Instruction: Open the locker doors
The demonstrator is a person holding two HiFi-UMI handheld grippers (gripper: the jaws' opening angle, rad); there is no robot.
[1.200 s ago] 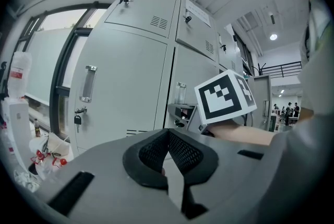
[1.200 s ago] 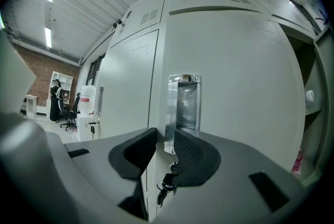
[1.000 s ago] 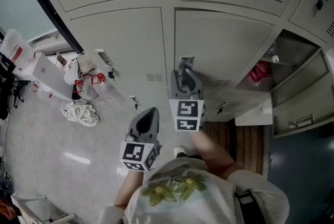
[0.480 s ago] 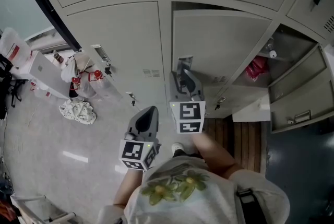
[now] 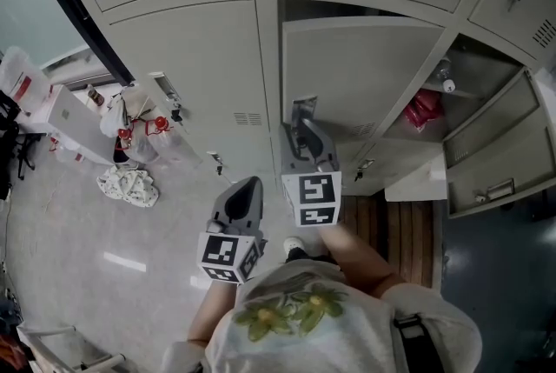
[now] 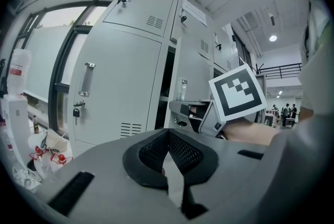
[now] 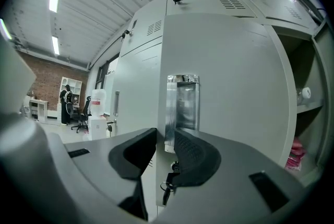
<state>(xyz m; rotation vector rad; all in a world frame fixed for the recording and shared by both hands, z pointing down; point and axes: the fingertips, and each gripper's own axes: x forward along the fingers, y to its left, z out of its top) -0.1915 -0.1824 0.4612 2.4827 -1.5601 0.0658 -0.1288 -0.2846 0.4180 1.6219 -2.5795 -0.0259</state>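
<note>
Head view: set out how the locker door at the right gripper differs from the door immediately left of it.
The middle door stands ajar, with a dark gap along its top edge; the left door sits flush in its frame. The right gripper is clamped on the middle door's edge beside the handle; nothing touches the left door. Both are pale grey metal doors in the same row.

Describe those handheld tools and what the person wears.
Both the left gripper and right gripper are grey moulded plastic beaks with black mesh-textured pads. Each carries a white cube with black square markers. The person wears a pale shirt with a green-yellow print.
</note>
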